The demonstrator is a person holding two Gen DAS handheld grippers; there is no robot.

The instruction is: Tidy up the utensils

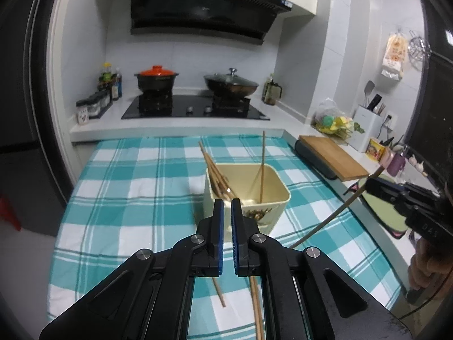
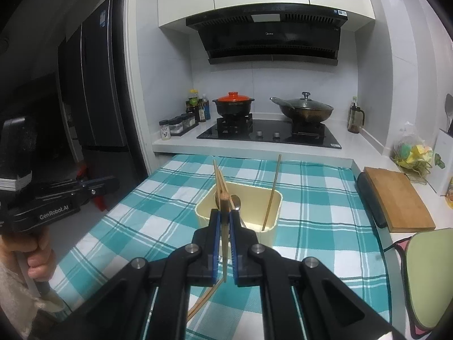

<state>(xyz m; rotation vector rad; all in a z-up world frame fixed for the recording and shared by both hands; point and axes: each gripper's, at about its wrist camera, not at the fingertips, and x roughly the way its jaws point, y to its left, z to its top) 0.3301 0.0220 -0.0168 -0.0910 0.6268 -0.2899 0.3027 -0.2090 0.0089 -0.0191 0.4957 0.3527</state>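
Observation:
A cream plastic container (image 1: 271,212) stands on the teal checked cloth. Inside it a bundle of wooden chopsticks (image 1: 215,170) leans left and a single chopstick (image 1: 262,164) stands near the right wall. A metal spoon (image 2: 236,201) also lies in it. My left gripper (image 1: 227,202) hovers just before the container, shut with nothing between its fingers. At the right, above the cloth, my right gripper (image 2: 225,212) is shut on one wooden chopstick (image 2: 225,243), which slants down from it in the left wrist view (image 1: 325,221). Loose chopsticks (image 1: 256,306) lie on the cloth beneath the grippers.
Behind the table a hob (image 1: 195,110) carries an orange-lidded pot (image 1: 156,78) and a lidded wok (image 1: 230,85). A wooden cutting board (image 2: 396,198) lies on the counter at right, with a green pad (image 2: 424,277) nearer. A dark fridge (image 2: 93,85) stands left. A hand (image 2: 36,255) holds each gripper.

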